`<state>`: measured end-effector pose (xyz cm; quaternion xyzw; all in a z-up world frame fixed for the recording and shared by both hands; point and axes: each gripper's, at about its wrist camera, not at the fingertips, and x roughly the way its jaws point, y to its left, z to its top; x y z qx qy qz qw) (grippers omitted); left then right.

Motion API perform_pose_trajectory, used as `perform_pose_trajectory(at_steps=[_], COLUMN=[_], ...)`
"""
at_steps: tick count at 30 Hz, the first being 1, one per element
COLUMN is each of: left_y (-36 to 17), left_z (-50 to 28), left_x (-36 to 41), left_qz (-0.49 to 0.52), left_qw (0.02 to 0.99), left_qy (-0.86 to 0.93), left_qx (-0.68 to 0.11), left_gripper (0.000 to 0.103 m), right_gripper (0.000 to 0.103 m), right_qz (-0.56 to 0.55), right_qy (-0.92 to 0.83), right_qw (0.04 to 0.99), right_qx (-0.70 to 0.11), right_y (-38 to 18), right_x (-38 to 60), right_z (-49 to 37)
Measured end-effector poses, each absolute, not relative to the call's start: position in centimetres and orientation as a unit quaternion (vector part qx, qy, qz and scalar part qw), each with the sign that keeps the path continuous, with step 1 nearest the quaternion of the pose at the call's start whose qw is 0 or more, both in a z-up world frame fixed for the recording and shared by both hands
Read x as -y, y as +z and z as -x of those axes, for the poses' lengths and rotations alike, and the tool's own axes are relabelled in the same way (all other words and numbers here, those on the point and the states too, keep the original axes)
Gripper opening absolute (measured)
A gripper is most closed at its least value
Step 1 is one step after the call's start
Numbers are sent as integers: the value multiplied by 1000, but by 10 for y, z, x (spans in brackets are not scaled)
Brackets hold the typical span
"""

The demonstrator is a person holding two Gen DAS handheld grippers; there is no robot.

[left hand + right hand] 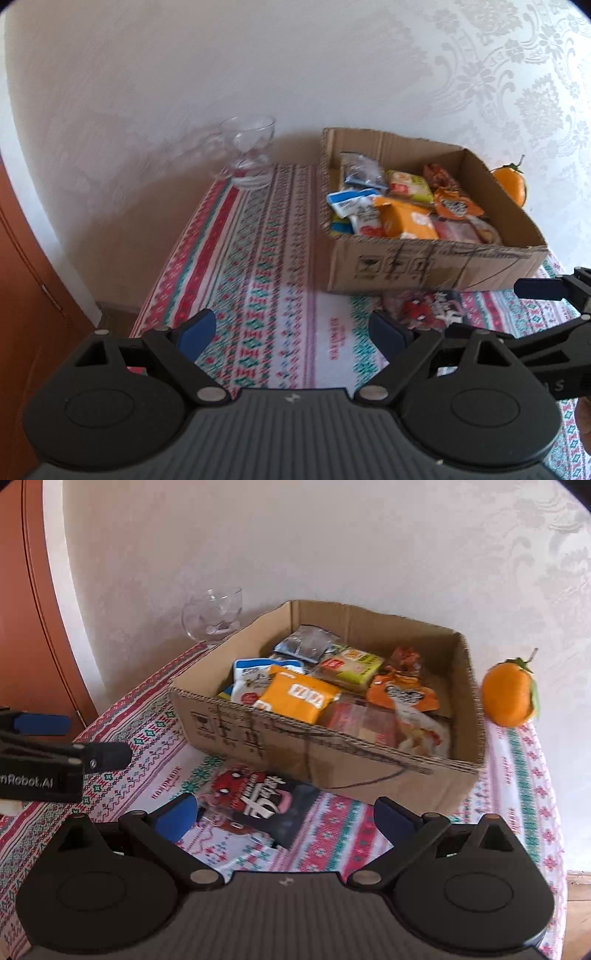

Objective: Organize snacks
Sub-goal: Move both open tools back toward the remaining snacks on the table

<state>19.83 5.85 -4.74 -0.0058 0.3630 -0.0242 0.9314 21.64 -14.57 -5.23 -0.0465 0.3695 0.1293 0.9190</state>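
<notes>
Snack packet (255,805) lies flat on the table (332,834), just ahead of my right gripper (282,818), between its spread, empty jaws and the cardboard box (332,760). Dark wrapper, red cartoon face, white lettering I can't read. Left gripper (291,332) released too, empty. It reads "nRobot.AI".

Both wrist cameras are looking steeply down at the near table; both are sharing the cardboard box (432,264) (332,764) at centre right.
</notes>
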Motion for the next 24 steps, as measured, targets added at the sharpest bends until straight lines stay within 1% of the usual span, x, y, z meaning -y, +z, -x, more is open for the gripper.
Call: perform_pose_trajectory(at_steps=[15,24], left_y=[-68,-72], left_z=[-198,-196], left_x=[-96,-94], left_qz=[39,40], left_qw=[926,923], left_qy=[-19,-36], left_qx=[-374,-380], left_gripper=[90,90], right_gripper=[103,103], right_qz=[51,38], right_qy=[83,44], right_qw=[919,919], right_qx=[-382,-390], right_y=[-74,-77], right_x=[110,139], right_z=[-242,-234])
